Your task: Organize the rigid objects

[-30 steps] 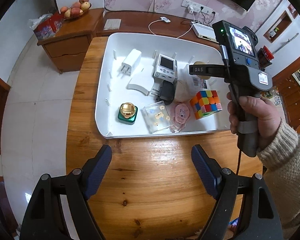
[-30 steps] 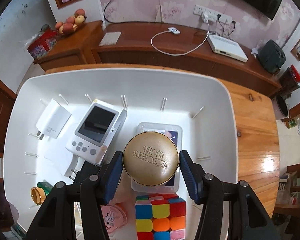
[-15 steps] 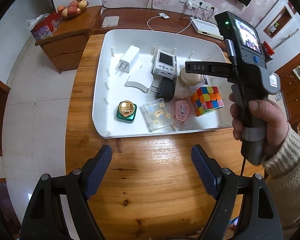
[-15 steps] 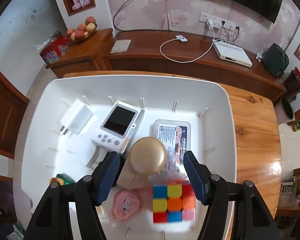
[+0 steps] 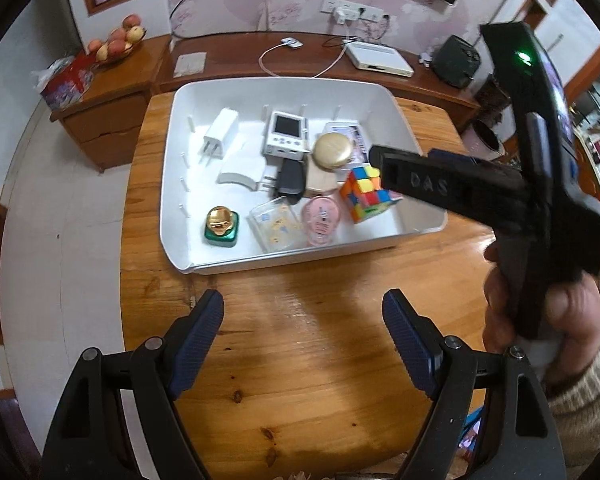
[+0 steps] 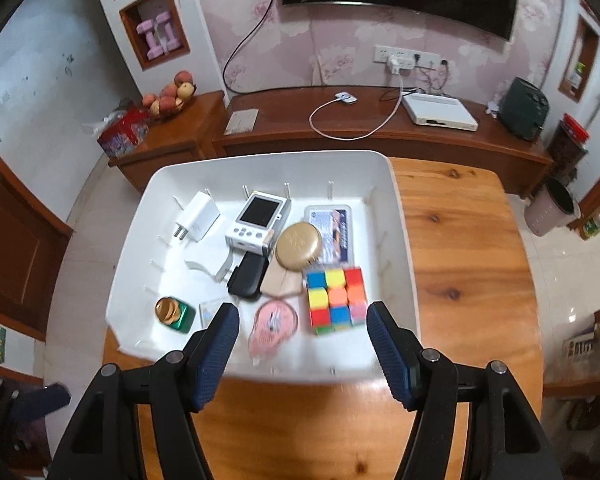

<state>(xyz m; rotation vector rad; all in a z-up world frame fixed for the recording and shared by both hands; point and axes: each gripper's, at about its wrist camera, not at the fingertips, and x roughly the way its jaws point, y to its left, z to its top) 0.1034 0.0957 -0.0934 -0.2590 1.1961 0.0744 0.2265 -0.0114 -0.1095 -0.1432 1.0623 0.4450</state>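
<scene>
Withdrawn, both tongs, right and left, gape empty over bare table; gold compact lies in crowded white tray.

White tray; gold round tin; multicolour cube; pink case; black charger.

Wooden table under one white tray (its far end).

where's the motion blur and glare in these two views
Left wrist view: the right gripper's handle and the hand holding it are smeared, the tray stays sharp, and window glare sits on the table. Right wrist view: the tray's near rim and the pink case are blurred; straight edges bow from fisheye.
</scene>
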